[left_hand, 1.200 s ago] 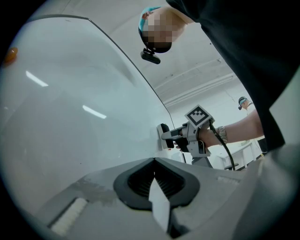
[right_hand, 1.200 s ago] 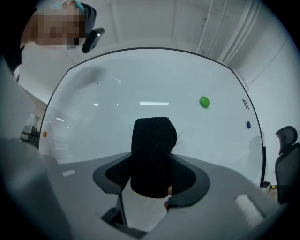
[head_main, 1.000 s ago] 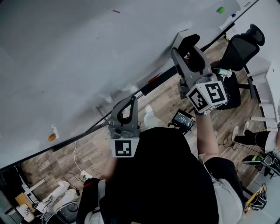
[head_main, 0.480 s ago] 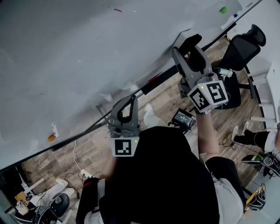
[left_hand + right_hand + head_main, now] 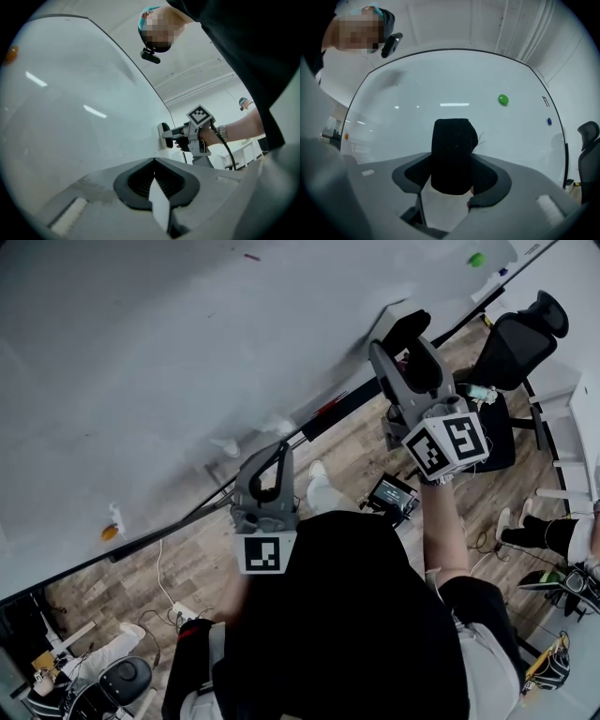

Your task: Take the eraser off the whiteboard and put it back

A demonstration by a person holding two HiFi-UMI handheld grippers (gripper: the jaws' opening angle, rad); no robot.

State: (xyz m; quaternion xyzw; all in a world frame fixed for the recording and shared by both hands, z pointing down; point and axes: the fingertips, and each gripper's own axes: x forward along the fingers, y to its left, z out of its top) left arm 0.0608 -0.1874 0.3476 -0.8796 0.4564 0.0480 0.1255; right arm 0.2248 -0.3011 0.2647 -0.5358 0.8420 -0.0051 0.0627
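Right gripper (image 5: 405, 343): jaws just opening, pads touching eraser (image 5: 451, 150) set against whiteboard (image 5: 141, 381), so put-back looks nearly done; left gripper (image 5: 153, 163): jaws together, empty.

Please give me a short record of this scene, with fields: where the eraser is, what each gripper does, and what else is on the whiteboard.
eraser: black felt on a white body, between the right gripper's jaws
right gripper: pads on the eraser's sides; its jaws have just opened a little further
left gripper: jaws together, nothing between them
whiteboard: the eraser's felt end seems to rest against it
also on the board: green magnet, up and to the right of the eraser
task stage: eraser at the board, not yet let go
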